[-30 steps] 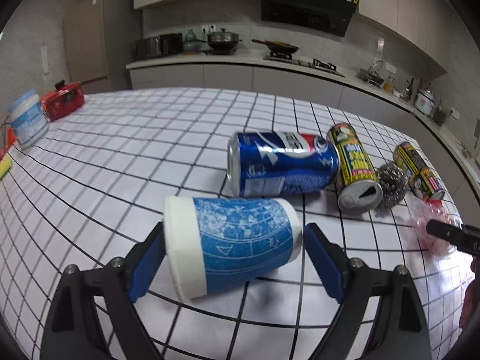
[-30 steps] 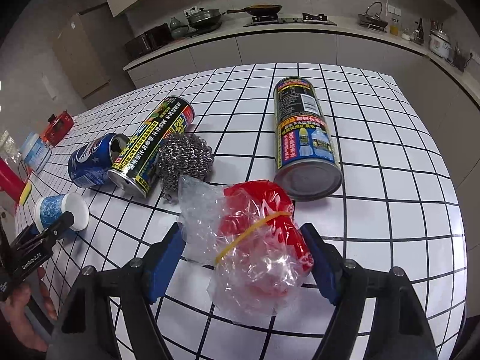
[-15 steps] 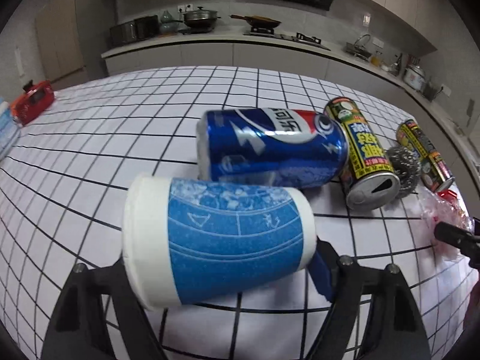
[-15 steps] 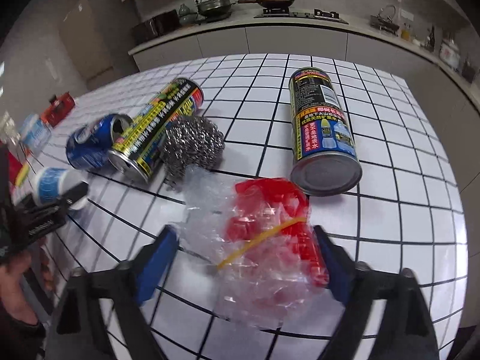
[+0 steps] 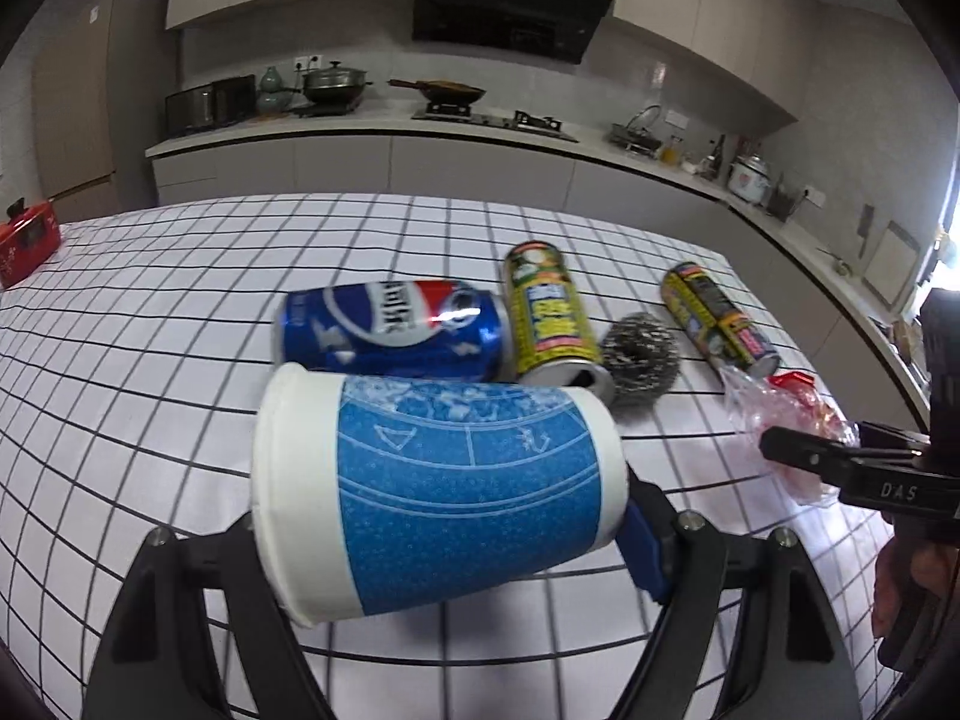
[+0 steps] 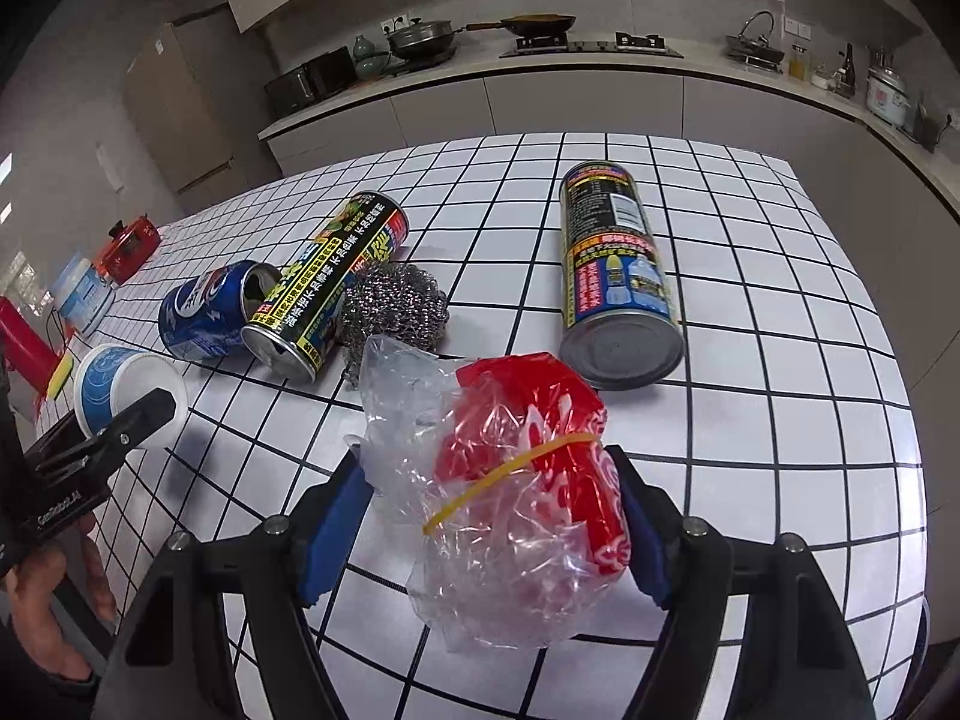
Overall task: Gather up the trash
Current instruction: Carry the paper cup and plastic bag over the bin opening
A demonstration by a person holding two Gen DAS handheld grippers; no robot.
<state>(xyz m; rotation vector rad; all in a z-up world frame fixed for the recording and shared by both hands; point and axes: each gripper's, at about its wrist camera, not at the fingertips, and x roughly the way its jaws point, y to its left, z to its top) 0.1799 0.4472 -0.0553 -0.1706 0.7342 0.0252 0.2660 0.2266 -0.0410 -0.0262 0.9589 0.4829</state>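
My left gripper (image 5: 444,516) is shut on a blue-and-white paper cup (image 5: 438,492) held sideways, lifted above the checked tablecloth; it also shows in the right wrist view (image 6: 129,387). My right gripper (image 6: 486,516) is shut on a crumpled clear plastic bag with red contents and a yellow rubber band (image 6: 510,480), raised off the table; the bag also shows in the left wrist view (image 5: 792,420). On the table lie a blue Pepsi can (image 5: 390,327), a yellow-green can (image 5: 552,318), a steel wool scourer (image 5: 639,354) and a black-yellow can (image 5: 720,318).
A white tablecloth with a black grid (image 6: 750,420) covers the table. A red box (image 6: 129,246), a blue-white tub (image 6: 84,297) and a red cylinder (image 6: 24,348) stand at the far left edge. A kitchen counter with stove (image 5: 480,120) runs behind.
My left gripper closed on the paper cup and lifted it off the table. My right gripper closed on the plastic bag and raised it slightly.
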